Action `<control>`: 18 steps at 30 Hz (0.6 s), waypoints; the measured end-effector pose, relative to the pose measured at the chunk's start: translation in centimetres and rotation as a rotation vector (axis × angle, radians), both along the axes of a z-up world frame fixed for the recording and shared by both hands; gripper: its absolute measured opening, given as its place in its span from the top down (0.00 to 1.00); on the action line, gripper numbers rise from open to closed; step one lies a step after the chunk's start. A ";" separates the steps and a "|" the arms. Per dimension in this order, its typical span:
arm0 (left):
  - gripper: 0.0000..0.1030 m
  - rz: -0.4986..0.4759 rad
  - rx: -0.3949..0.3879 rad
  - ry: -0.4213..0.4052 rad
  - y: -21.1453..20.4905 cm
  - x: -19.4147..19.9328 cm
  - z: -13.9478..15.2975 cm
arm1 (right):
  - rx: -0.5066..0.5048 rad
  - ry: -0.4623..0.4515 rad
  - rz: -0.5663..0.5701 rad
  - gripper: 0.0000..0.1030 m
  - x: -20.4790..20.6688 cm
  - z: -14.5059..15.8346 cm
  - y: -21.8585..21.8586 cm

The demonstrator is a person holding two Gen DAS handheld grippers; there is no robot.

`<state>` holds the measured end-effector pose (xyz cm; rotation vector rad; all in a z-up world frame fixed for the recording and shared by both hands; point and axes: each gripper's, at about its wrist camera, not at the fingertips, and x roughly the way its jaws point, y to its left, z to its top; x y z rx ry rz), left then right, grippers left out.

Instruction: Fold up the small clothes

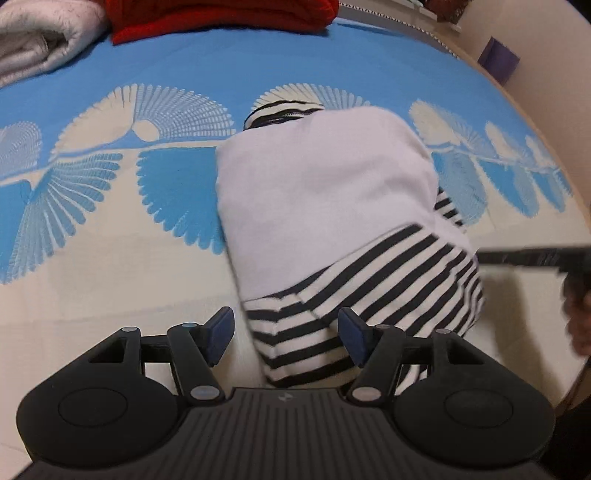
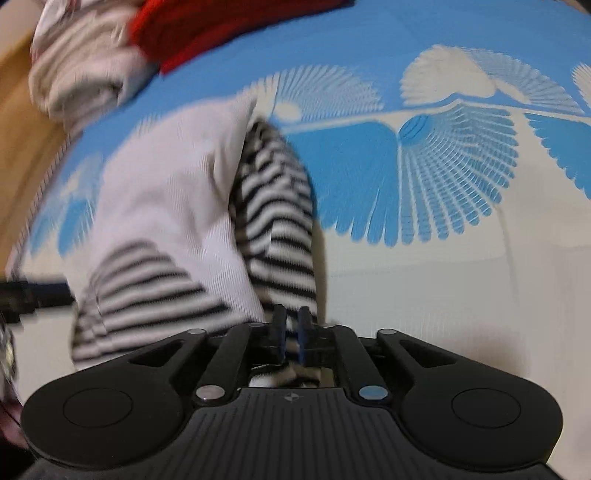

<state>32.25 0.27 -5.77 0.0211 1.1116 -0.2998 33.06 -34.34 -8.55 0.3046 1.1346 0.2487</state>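
Note:
A small white garment with black-and-white striped sleeves lies partly folded on the blue and cream bed cover. My left gripper stands open over the near striped end. The cloth lies between its blue pads, and the left pad is clear of it. In the blurred right wrist view, the same garment lies to the left. My right gripper is shut on a striped fold at its near right edge.
Red fabric and a folded grey-white blanket lie at the far side of the bed. A purple object stands by the wall at the right. A black bar reaches in from the right edge.

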 end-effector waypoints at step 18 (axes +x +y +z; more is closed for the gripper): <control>0.16 0.209 0.048 -0.268 0.1 -10.1 7.8 | -0.147 -0.415 -0.059 0.23 -7.5 10.7 3.6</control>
